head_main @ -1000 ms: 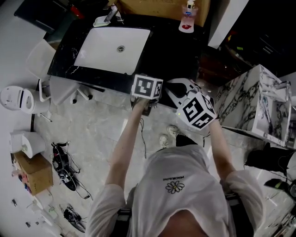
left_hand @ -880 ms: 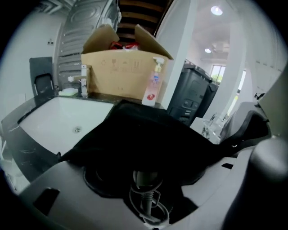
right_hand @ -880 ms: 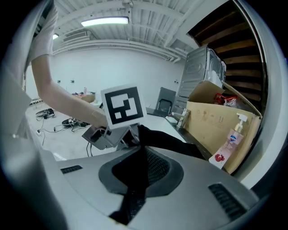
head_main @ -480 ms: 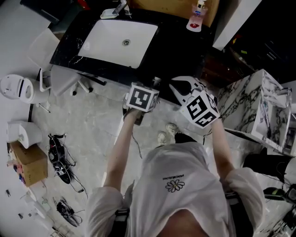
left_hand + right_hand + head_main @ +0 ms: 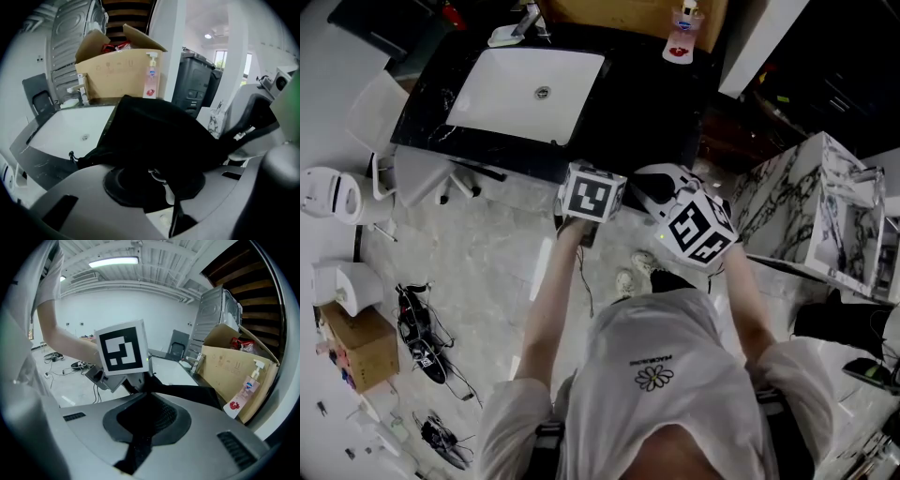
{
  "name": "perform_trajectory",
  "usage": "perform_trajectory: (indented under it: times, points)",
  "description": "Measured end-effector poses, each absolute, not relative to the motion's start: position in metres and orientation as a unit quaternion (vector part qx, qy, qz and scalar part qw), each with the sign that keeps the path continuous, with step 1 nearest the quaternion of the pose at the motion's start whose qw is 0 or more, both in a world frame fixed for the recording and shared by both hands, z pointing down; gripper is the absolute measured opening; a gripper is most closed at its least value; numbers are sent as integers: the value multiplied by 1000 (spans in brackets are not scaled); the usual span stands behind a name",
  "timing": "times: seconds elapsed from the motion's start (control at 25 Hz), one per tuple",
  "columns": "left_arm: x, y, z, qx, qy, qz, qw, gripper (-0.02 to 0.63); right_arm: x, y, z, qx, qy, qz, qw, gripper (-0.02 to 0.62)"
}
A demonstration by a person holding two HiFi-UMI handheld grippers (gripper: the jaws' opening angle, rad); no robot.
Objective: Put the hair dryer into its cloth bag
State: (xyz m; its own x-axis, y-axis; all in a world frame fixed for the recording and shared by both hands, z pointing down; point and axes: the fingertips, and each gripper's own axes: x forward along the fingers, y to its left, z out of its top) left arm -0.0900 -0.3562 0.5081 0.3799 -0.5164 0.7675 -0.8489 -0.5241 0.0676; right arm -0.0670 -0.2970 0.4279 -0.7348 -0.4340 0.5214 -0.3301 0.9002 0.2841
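The black cloth bag (image 5: 150, 136) hung in the air between the two grippers, just in front of the dark tabletop (image 5: 647, 94) with its white sink (image 5: 525, 89). The right gripper (image 5: 140, 427) had its jaws clenched on a fold of the cloth. The left gripper (image 5: 161, 187) was closing its jaws, with cloth between them and a thin slit showing below. The hair dryer could not be made out. In the head view, the marker cubes hid most of the bag.
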Motion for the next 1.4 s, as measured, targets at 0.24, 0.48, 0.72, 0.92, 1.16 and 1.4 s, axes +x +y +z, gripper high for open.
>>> perform_trajectory:
  times: [0.24,0.48,0.72,0.92,1.16,1.4]
  points:
    - [-71,-388,509,810,-431,332,221,118,-61,-301,435,214,-923,-79,309,25]
    - [-64,-408,509,812,-436,317,223,117,-55,-312,434,220,-923,-75,307,25]
    - [-69,-406,508,812,-454,300,208,121,-57,-308,438,211,-925,-73,309,25]
    - [-85,-392,495,799,-494,274,206,129,-61,-307,438,208,-925,-75,309,25]
    - [-111,-361,481,783,-529,242,218,155,-70,-301,455,199,-908,-109,353,25]
    - [-131,-338,471,771,-554,219,226,155,-76,-298,471,208,-893,-144,374,25]
